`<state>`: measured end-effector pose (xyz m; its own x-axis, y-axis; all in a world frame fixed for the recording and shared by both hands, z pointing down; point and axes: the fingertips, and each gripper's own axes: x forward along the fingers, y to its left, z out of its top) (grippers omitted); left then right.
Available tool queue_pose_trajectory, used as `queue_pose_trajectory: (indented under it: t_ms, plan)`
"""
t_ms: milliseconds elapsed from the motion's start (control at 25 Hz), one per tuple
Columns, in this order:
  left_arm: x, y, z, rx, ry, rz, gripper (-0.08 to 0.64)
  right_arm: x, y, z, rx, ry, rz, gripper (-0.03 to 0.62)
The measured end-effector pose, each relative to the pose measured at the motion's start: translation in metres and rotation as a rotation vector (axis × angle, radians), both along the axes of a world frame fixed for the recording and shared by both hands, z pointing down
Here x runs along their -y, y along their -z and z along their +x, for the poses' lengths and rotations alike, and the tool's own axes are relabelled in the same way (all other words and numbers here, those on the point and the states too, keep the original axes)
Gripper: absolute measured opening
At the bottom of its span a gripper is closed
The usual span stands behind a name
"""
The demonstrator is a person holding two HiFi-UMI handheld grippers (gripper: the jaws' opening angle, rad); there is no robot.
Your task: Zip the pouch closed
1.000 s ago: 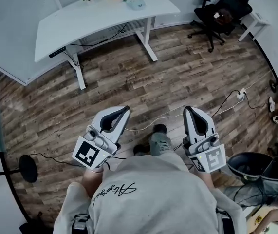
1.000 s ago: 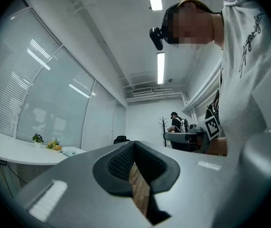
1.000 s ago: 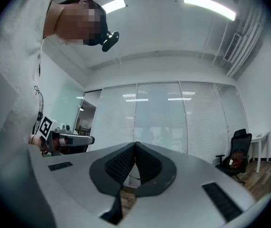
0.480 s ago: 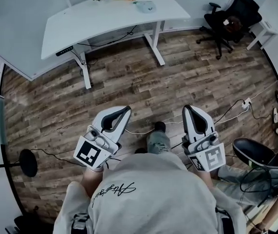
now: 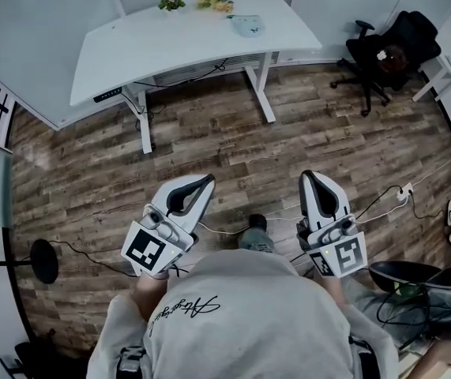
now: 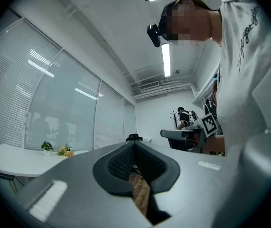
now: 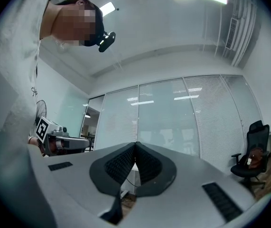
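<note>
The small pale pouch lies on the white desk, near some flowers. The person stands well apart from it on the wood floor. The left gripper and the right gripper each have their jaws pressed together on nothing.

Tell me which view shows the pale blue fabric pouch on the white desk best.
Head view: the pale blue fabric pouch lies whole on the white desk, near yellow flowers. Left gripper view shows desk and flowers but no clear pouch; right gripper view shows none.
</note>
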<state>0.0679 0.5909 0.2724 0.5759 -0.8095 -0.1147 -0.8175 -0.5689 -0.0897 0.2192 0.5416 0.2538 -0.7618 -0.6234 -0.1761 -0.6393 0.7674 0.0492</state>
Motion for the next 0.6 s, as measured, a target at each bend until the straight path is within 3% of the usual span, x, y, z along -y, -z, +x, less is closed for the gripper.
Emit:
queue_pose_trajectory:
  t_ms: [600]
  plan:
    - [0.121, 0.016, 0.04, 0.002, 0.031, 0.001, -0.003, 0.126, 0.013, 0.035, 0.002, 0.039, 0.012, 0.002]
